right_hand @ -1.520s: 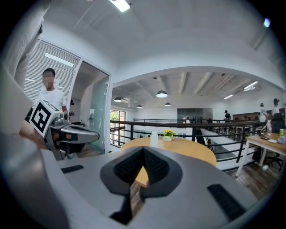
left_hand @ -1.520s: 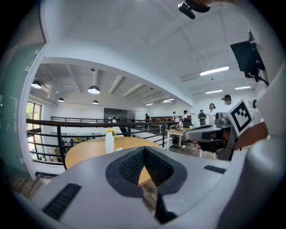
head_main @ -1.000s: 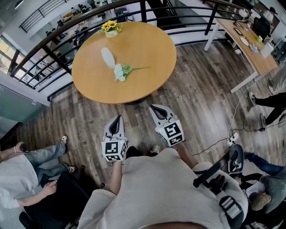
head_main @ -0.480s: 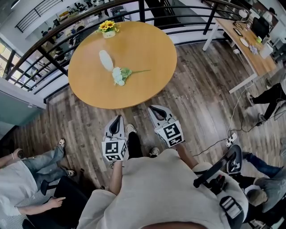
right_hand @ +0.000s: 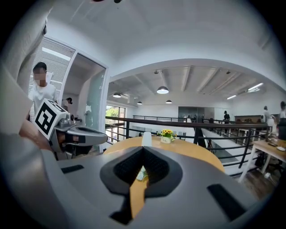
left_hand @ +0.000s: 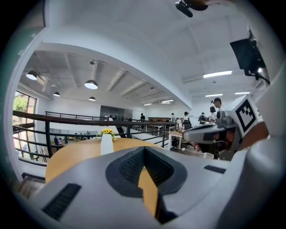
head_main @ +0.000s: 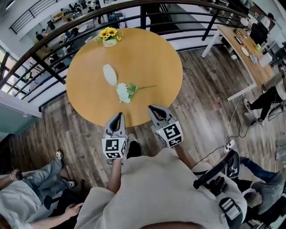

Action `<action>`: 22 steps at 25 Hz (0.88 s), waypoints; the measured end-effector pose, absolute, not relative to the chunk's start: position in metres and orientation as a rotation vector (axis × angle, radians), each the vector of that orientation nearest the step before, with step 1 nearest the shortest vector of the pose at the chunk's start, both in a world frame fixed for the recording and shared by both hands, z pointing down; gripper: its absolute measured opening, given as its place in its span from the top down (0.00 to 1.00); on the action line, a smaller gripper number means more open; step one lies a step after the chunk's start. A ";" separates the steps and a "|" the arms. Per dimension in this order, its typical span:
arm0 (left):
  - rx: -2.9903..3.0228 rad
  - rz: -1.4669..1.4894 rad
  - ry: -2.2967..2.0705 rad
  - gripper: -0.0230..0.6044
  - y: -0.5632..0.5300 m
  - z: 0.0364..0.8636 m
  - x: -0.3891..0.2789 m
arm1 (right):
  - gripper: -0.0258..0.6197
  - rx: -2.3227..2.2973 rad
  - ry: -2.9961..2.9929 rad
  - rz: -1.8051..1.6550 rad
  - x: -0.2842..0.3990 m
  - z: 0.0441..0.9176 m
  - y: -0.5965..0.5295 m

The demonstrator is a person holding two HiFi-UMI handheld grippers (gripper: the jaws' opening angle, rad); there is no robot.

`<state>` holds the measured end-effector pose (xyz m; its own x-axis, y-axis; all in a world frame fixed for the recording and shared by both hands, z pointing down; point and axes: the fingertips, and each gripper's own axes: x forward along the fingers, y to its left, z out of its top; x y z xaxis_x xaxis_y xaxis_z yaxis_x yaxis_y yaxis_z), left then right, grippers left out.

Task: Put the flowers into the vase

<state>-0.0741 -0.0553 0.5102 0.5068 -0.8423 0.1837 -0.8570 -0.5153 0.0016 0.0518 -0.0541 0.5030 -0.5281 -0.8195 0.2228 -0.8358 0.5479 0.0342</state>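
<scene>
While flowers (head_main: pixel 125 91) lie beside the vase (head_main: pixel 110 74) on the round table (head_main: pixel 152 53), left gripper (head_main: pixel 117 120) and right gripper (head_main: pixel 156 112) hover at its near edge, jaws pressed together, empty.

The round table (head_main: pixel 152 49) was pale, satin-finished wood — on it a smooth white vase (head_main: pixel 109 74), around it dark grained plank floor (head_main: pixel 205 103) and black metal railing (head_main: pixel 143 13).

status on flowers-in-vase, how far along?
Nothing done yet: the white flowers lie on the table beside the upright vase. In hand: nothing; left tongs and right tongs are shut and empty at the near edge. Left: grasp the flowers, stand them in the vase.
</scene>
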 end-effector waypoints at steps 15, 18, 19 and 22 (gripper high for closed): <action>2.669 0.229 -1.398 0.95 -0.157 0.501 -0.120 | 0.95 1.404 -2.519 0.115 -0.009 0.492 -0.156; 2.657 0.232 -1.382 0.95 -0.164 0.504 -0.121 | 0.95 1.398 -2.495 0.133 -0.009 0.499 -0.163; 2.653 0.236 -1.376 0.95 -0.165 0.506 -0.120 | 0.95 1.396 -2.487 0.141 -0.008 0.503 -0.165; 2.635 0.258 -1.373 0.95 -0.172 0.513 -0.118 | 0.95 1.374 -2.488 0.166 -0.007 0.510 -0.173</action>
